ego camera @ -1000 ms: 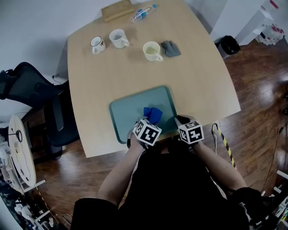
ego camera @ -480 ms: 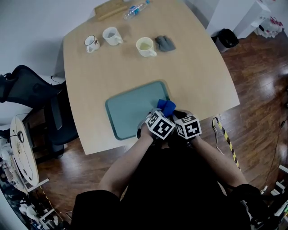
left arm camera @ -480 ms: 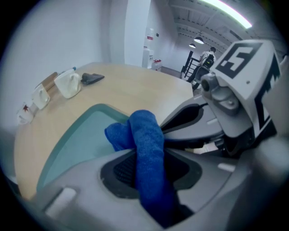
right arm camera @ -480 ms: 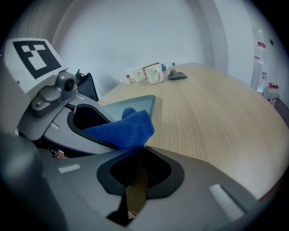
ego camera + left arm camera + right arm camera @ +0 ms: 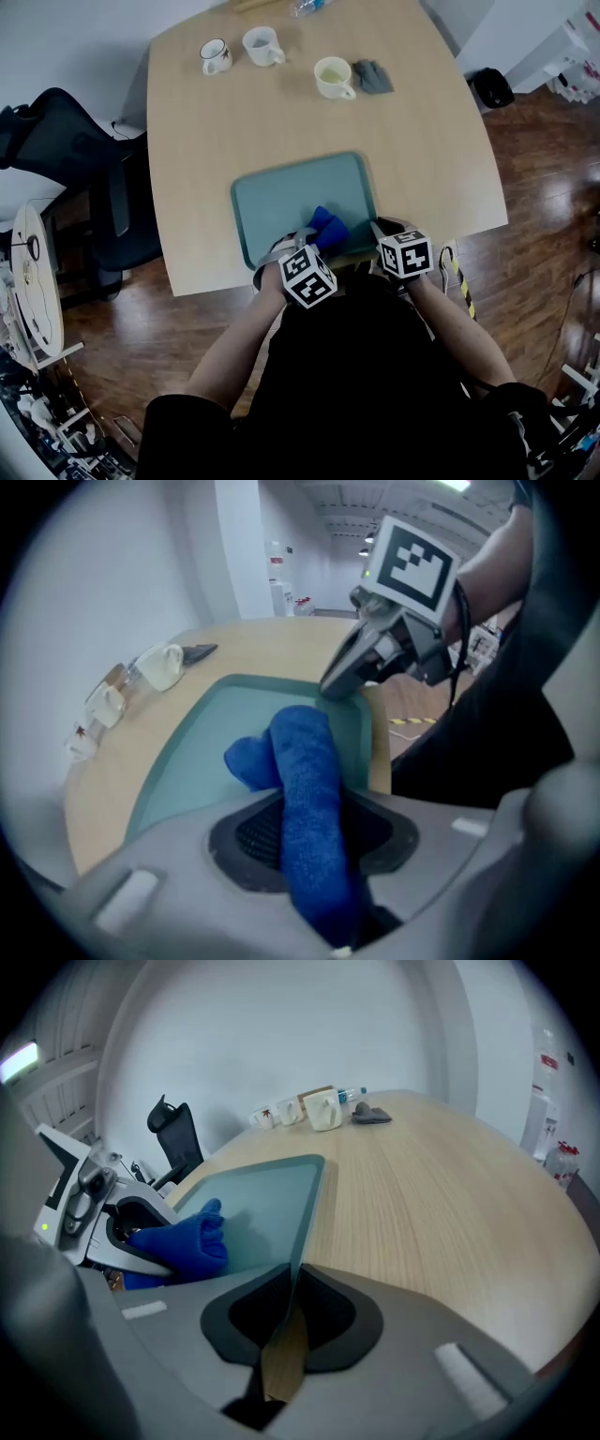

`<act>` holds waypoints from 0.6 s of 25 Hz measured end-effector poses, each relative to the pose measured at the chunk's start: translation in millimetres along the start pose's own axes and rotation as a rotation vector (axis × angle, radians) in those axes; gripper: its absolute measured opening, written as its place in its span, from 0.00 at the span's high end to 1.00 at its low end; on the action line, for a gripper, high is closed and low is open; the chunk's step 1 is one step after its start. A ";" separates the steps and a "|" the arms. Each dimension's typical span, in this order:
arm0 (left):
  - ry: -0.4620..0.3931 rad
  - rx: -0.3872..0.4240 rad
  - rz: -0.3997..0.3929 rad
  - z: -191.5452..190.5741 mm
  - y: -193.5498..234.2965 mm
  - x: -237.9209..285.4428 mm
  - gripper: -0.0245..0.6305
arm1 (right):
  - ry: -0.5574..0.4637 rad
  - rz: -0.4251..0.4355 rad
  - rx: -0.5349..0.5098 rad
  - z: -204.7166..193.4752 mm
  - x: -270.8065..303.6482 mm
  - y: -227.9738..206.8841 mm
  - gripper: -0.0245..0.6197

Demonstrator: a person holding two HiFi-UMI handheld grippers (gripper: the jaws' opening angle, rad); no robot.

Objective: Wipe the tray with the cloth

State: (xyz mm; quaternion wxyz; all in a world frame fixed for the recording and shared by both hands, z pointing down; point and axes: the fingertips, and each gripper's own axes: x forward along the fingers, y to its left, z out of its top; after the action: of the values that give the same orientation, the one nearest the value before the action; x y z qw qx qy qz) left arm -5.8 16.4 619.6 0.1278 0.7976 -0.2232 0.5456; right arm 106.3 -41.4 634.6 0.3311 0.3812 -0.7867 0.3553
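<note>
1. Because the cloth [image 5: 305, 789] is a soft, light, blue terry fold, expect it to sag and bunch under drag. The left gripper [image 5: 302, 832] has its jaws clamped on one end of it. The free end lies on the tray [image 5: 281, 202], near the front right corner.
2. Grip the cloth well inside the fold, as here. A hold on a thin edge would probably slip out during a stroke.
3. Treat the tray as stiff, light and smooth. It would likely slide under wiping pressure. The right gripper [image 5: 286, 1302] has its jaws closed on the tray's near right rim, pinning it.
4. Note the table [image 5: 281, 112]: pale wood, with the tray at its near edge. Three mugs [image 5: 262, 44] and a grey rag [image 5: 375, 75] sit well apart at the far end.
5. Note the room: a wooden floor [image 5: 534, 187] and an office chair [image 5: 56, 122] to the left.
</note>
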 end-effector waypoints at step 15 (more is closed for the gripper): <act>0.063 0.491 -0.134 -67.3 -1.5 -27.8 0.75 | -0.007 -0.035 0.026 2.2 1.6 0.4 0.91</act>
State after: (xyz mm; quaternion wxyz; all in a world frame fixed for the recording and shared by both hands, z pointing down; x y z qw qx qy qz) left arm -68.2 53.9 619.0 -0.0270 0.8004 -0.0266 0.5982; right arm 104.7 -43.6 634.6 0.3295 0.4005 -0.7764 0.3581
